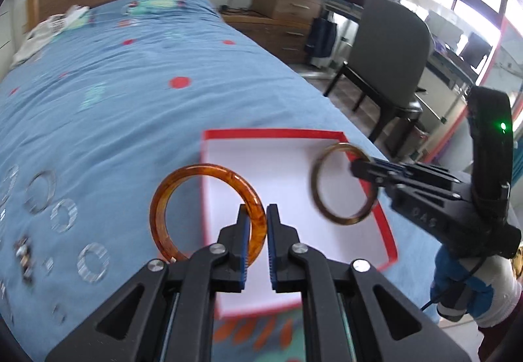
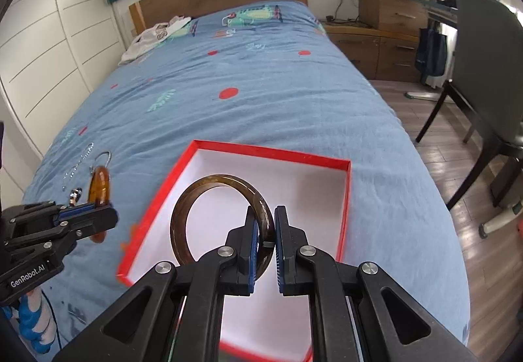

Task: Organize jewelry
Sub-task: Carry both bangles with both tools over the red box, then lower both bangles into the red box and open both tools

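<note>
My left gripper (image 1: pixel 259 215) is shut on an amber orange bangle (image 1: pixel 170 195), held upright just above the left edge of a red box with a white inside (image 1: pixel 287 165). My right gripper (image 2: pixel 265 219) is shut on a darker brown bangle (image 2: pixel 183 208), hanging over the open red box (image 2: pixel 346 192). In the left wrist view the right gripper (image 1: pixel 356 165) comes in from the right with the brown bangle (image 1: pixel 318 185) over the box. The right wrist view shows the left gripper (image 2: pixel 98 206) at the left with the amber bangle (image 2: pixel 98 185).
The box lies on a blue patterned bedspread (image 2: pixel 261 94). Several clear bangles (image 1: pixel 63 215) and small jewelry pieces (image 1: pixel 24 255) lie on the bed to the left, with a chain (image 2: pixel 78 165). A grey chair (image 2: pixel 483 74) and wooden drawers (image 2: pixel 389 8) stand right of the bed.
</note>
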Motion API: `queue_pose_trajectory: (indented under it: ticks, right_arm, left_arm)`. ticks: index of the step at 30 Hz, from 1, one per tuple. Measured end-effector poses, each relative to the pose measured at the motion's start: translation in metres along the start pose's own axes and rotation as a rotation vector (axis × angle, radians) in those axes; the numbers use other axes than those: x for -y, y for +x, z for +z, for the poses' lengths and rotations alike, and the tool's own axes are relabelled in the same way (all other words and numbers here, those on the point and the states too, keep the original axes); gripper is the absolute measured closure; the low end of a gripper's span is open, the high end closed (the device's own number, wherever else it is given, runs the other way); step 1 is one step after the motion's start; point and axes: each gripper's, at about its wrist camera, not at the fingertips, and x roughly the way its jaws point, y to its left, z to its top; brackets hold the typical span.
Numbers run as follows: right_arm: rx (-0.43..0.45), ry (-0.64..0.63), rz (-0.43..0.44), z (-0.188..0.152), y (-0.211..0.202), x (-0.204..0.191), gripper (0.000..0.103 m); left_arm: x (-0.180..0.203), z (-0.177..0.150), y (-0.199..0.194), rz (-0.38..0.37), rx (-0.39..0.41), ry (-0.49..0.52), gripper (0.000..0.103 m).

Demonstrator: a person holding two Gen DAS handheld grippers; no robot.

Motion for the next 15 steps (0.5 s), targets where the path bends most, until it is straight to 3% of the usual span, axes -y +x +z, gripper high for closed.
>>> queue_pose_trajectory:
  ticks: [7,15]
  right_arm:
    - [-0.096,-0.115,0.052,0.015,0.06,0.029,0.093]
    - [-0.153,-0.25,0.019,0.016,0.093,0.027,0.094]
  left_arm:
    - [0.013,0.016,0.069,-0.008,-0.07,0.037,0.094]
    - [0.008,0.003,0.111,-0.016,-0.149,0.002,0.093]
